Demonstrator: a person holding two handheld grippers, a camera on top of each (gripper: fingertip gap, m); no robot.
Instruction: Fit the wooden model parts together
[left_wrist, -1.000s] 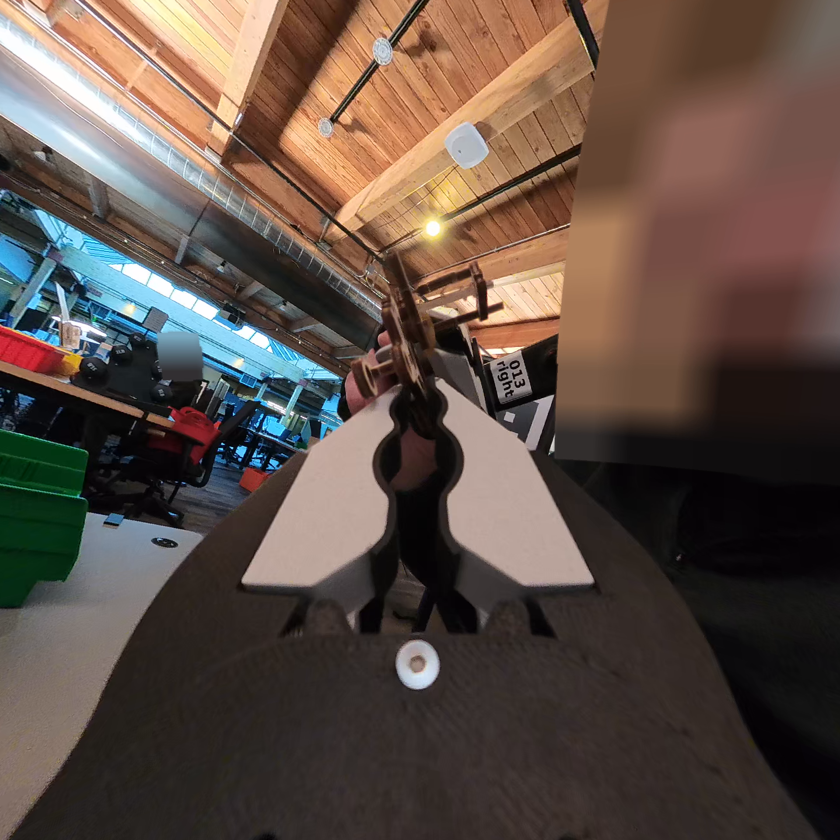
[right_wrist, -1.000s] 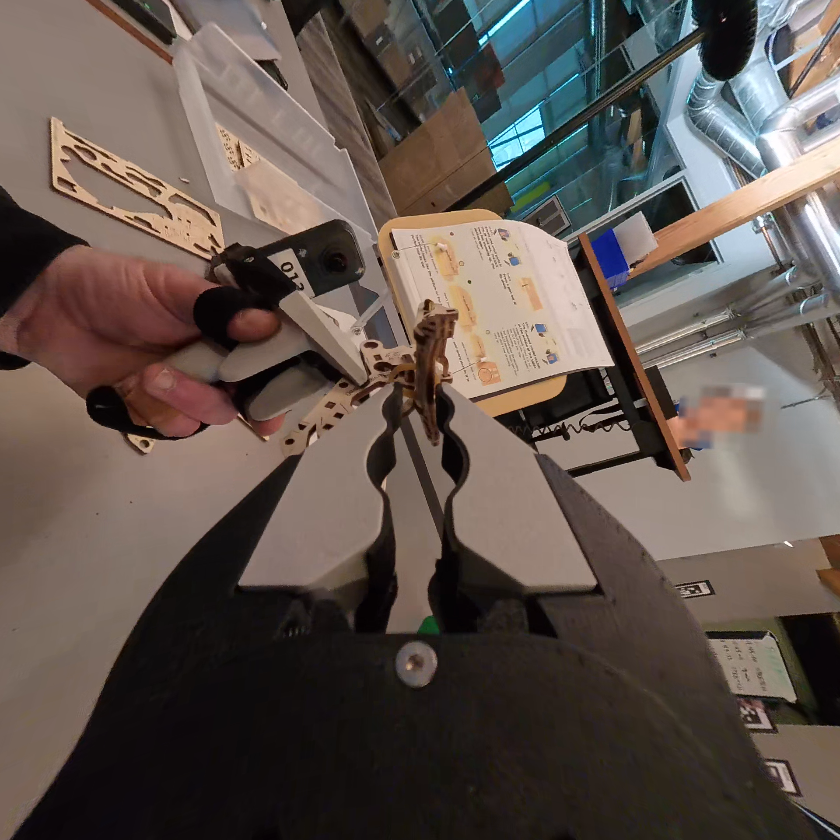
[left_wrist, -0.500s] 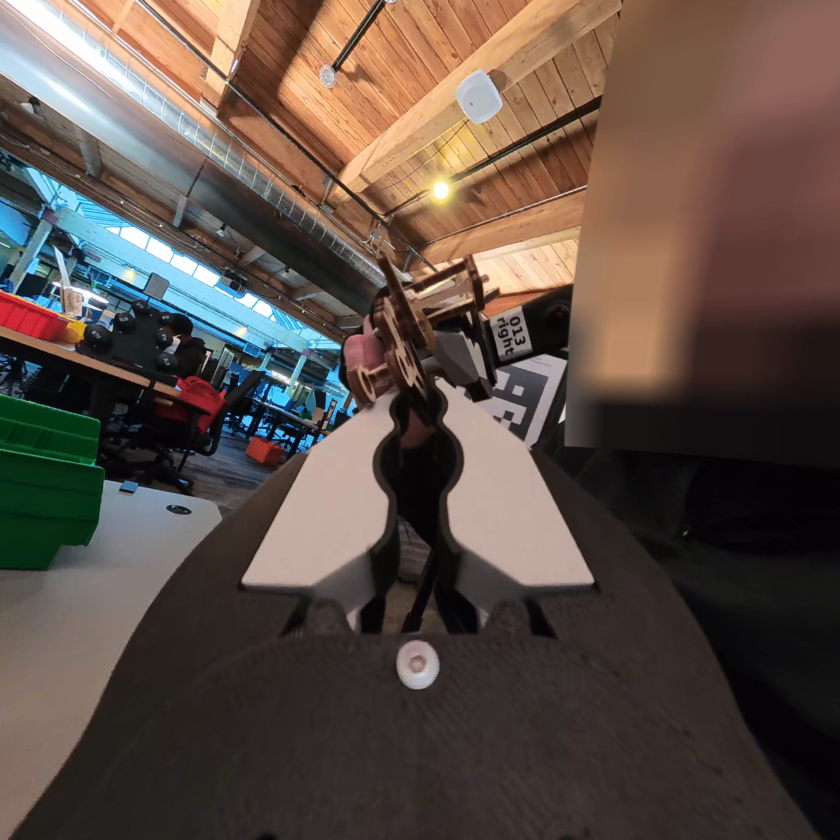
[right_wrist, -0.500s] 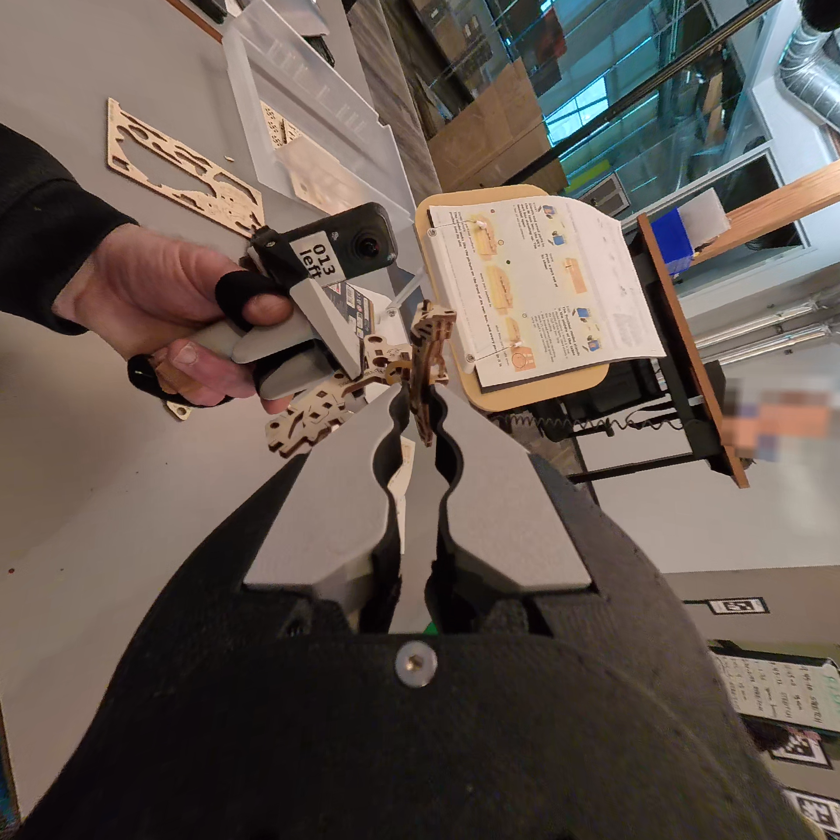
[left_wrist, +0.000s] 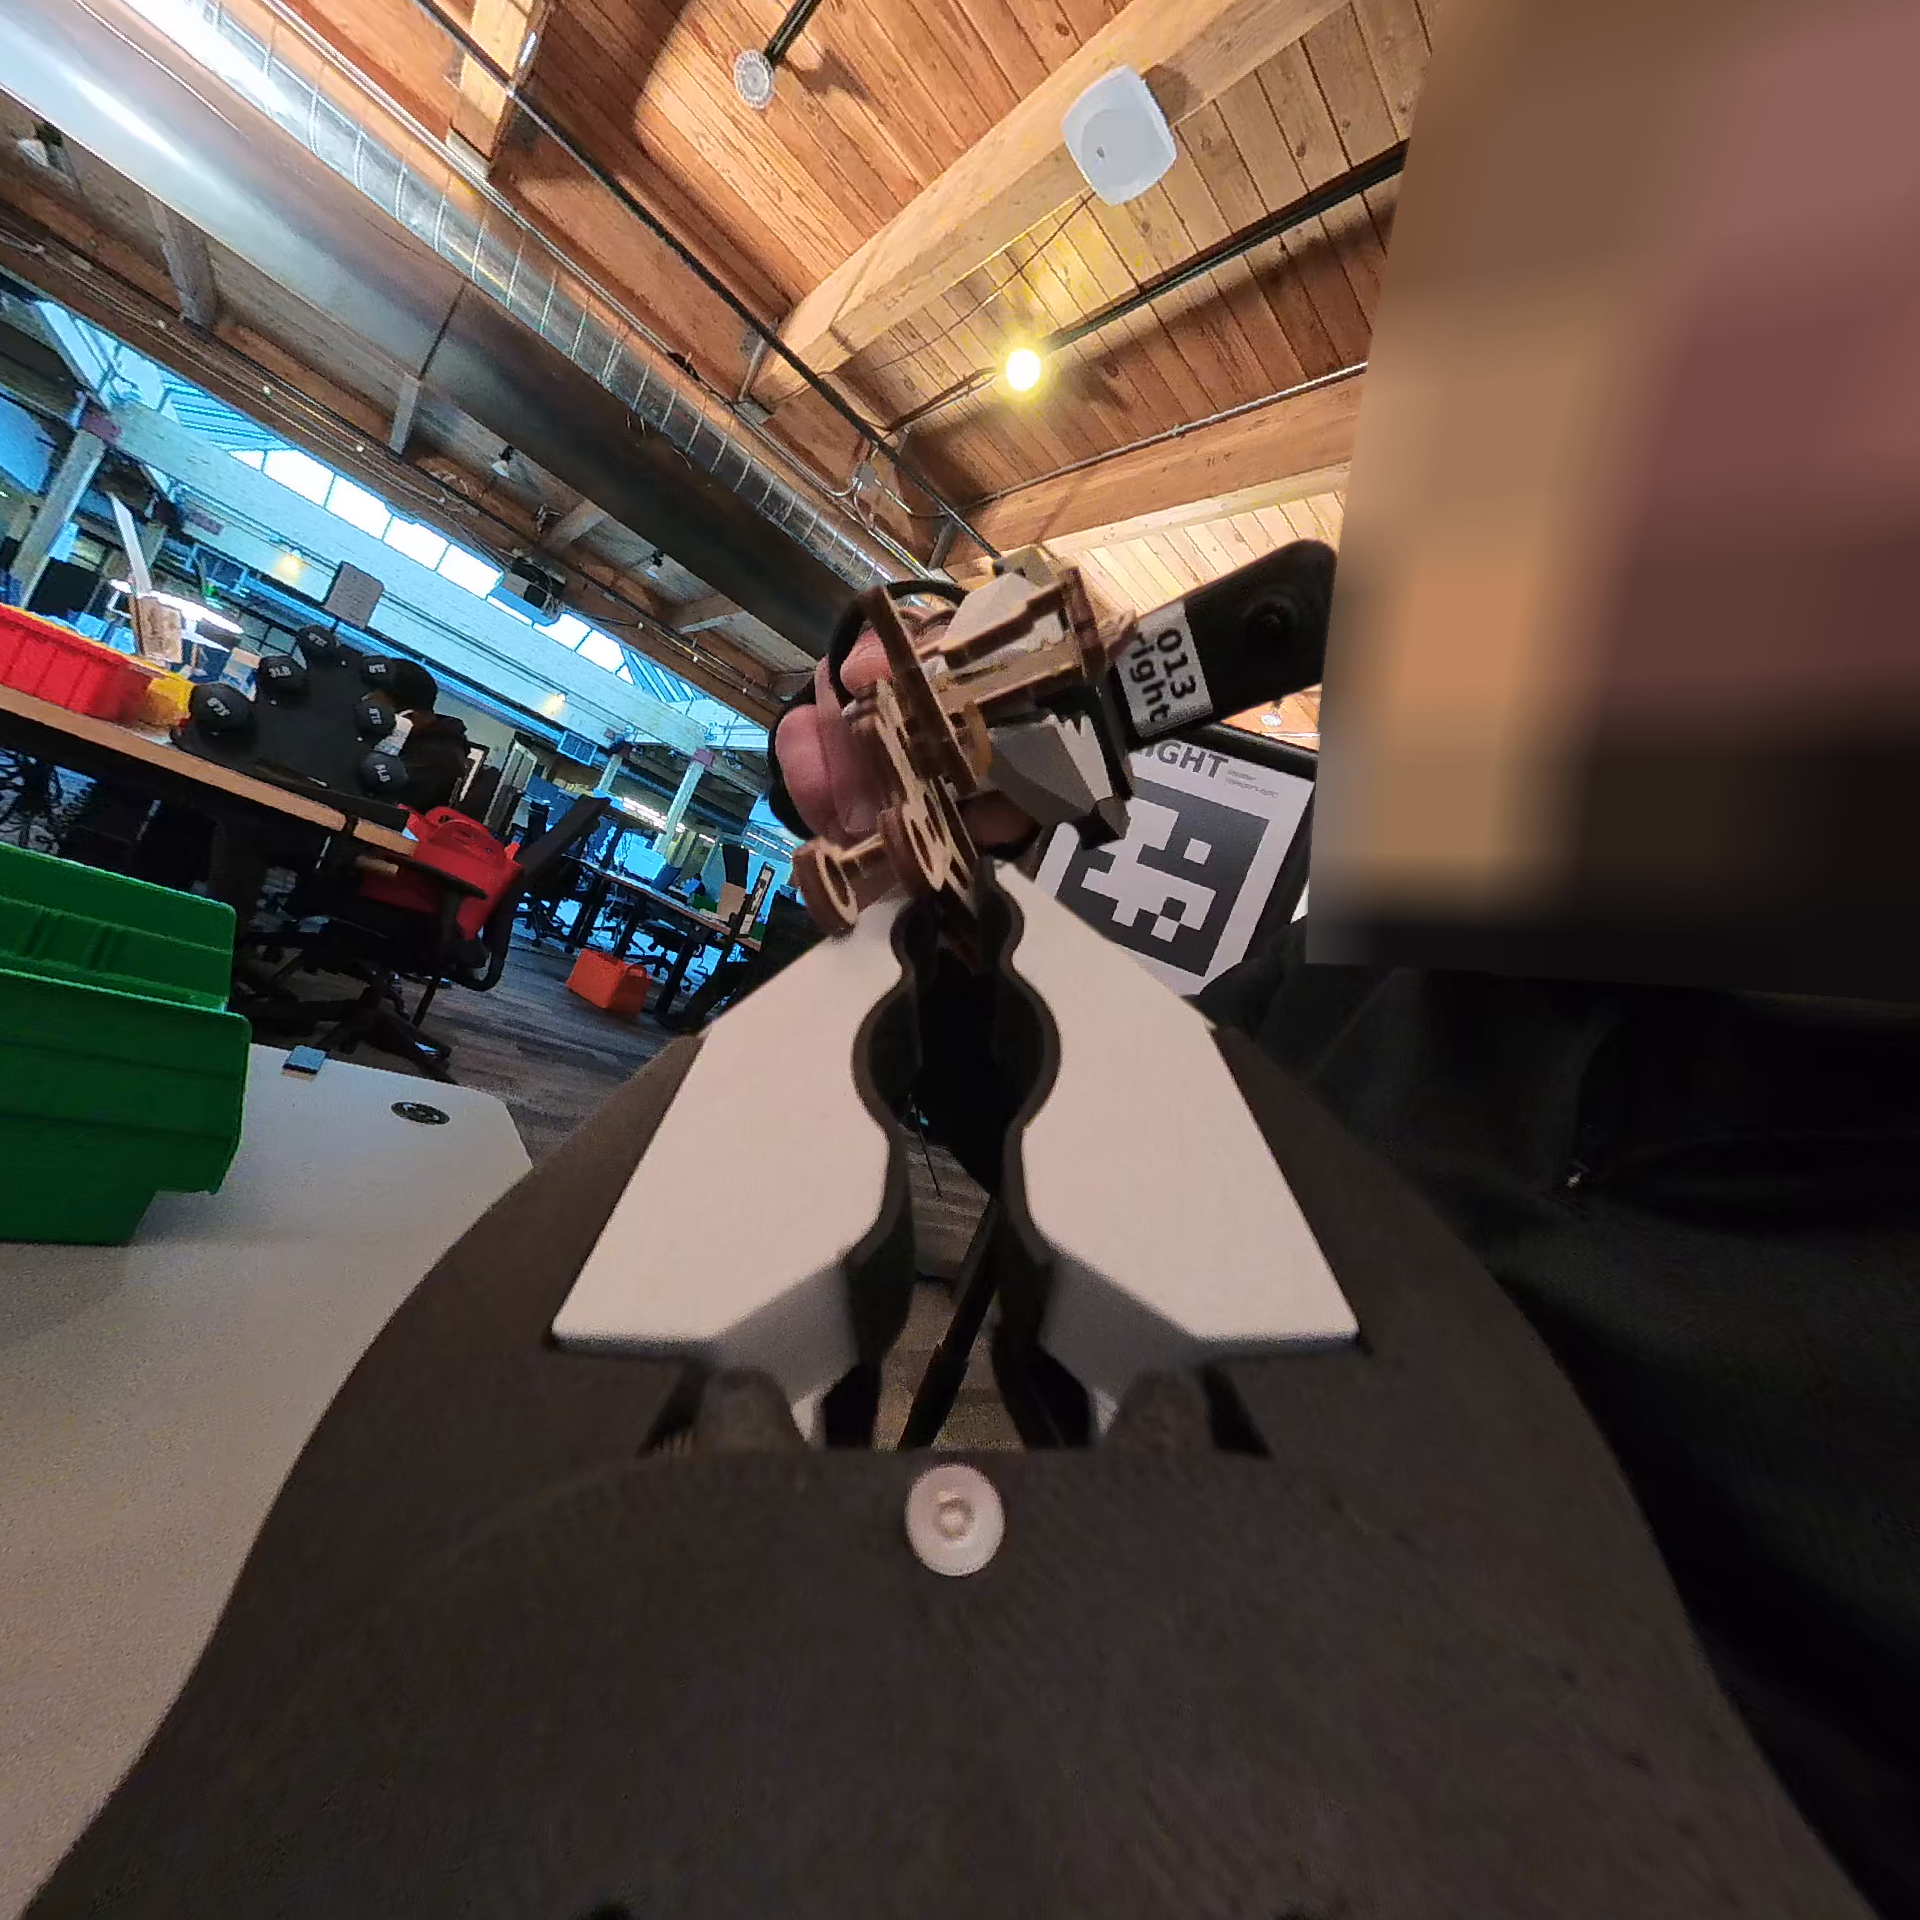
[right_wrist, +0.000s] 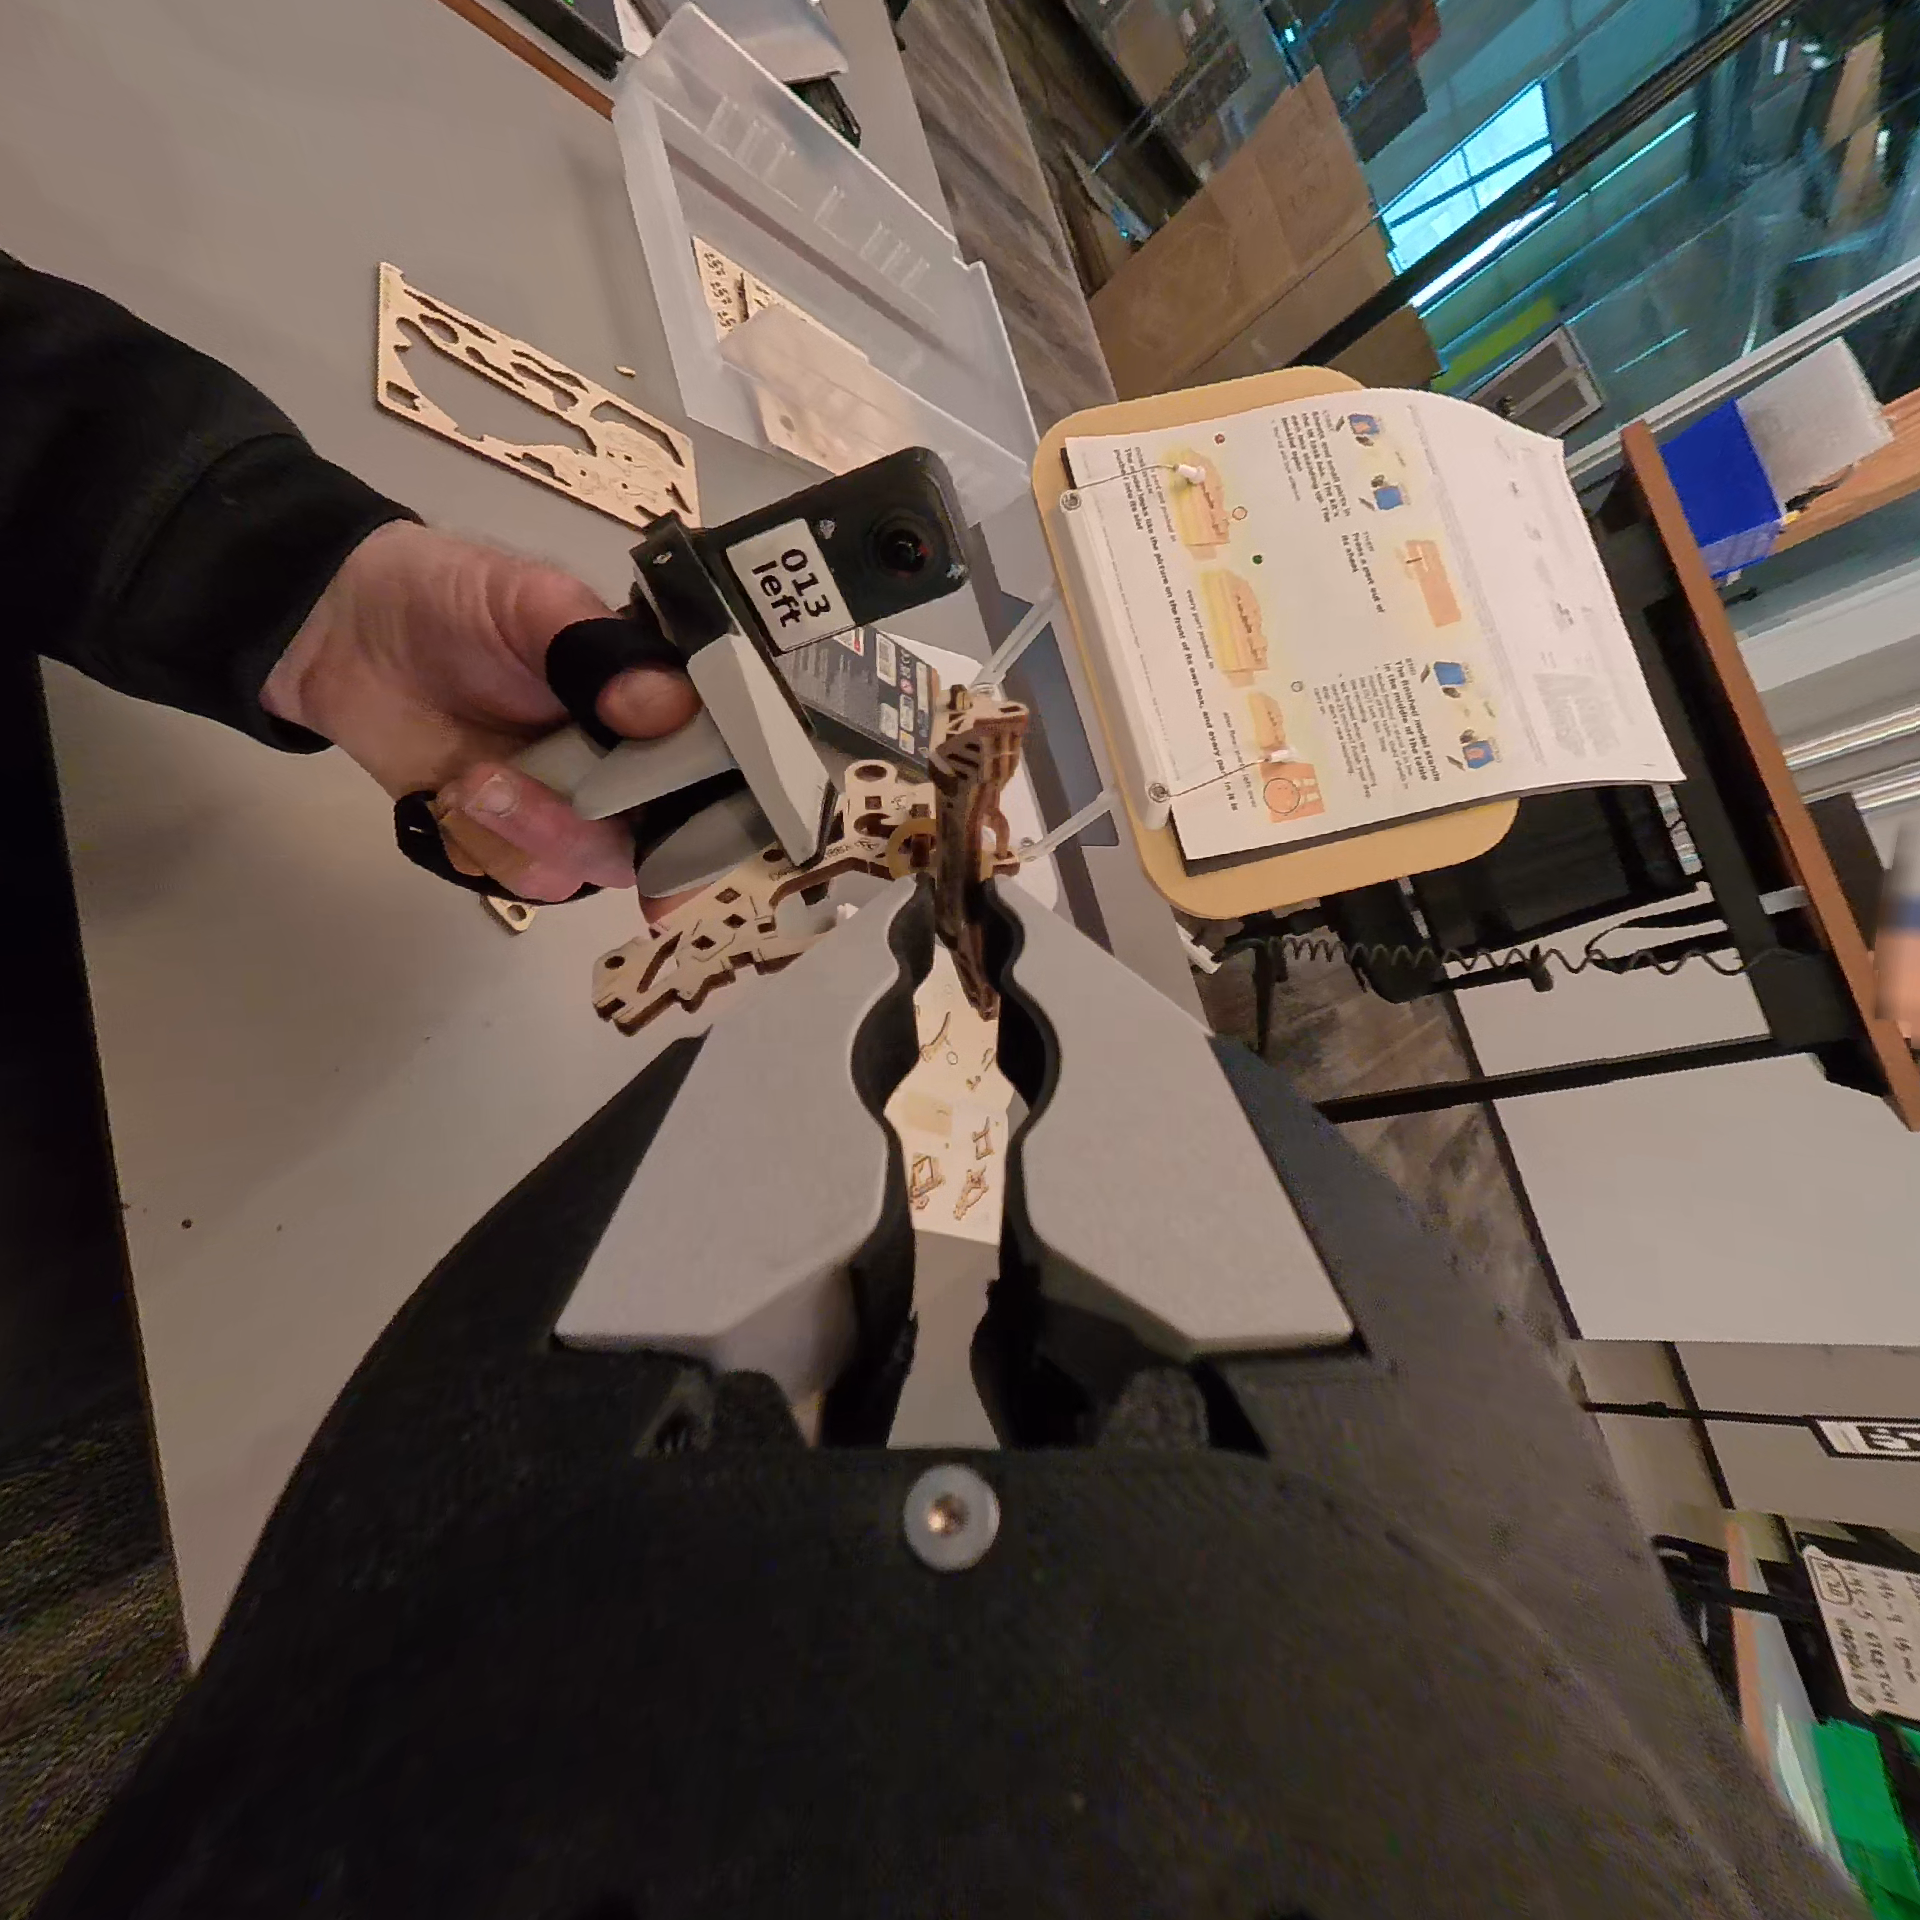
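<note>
The wooden model (left_wrist: 914, 748) is a small laser-cut assembly held in the air between both grippers. My left gripper (left_wrist: 951, 904) is shut on its lower edge. The right gripper (left_wrist: 1039, 727) shows just behind it, clamped on the far side. In the right wrist view, my right gripper (right_wrist: 956, 894) is shut on the dark upright wooden piece (right_wrist: 977, 769). The left gripper (right_wrist: 769, 769), held by a hand, clamps the flat pierced wooden plate (right_wrist: 707, 945) that joins the upright piece. The joint itself is partly hidden by the fingers.
An emptied wooden parts sheet (right_wrist: 520, 405) and a clear plastic tray (right_wrist: 810, 260) lie on the grey table (right_wrist: 260, 987). An instruction sheet on a clipboard stand (right_wrist: 1351, 613) stands beyond. Green bins (left_wrist: 104, 1039) sit at the table's left end. Both grippers' tips are close together, under 4 cm apart.
Both grippers stay shut on the model. The model and the right gripper have tilted and come nearer in the left view. The right view has swung, so the hand and left gripper look closer.
</note>
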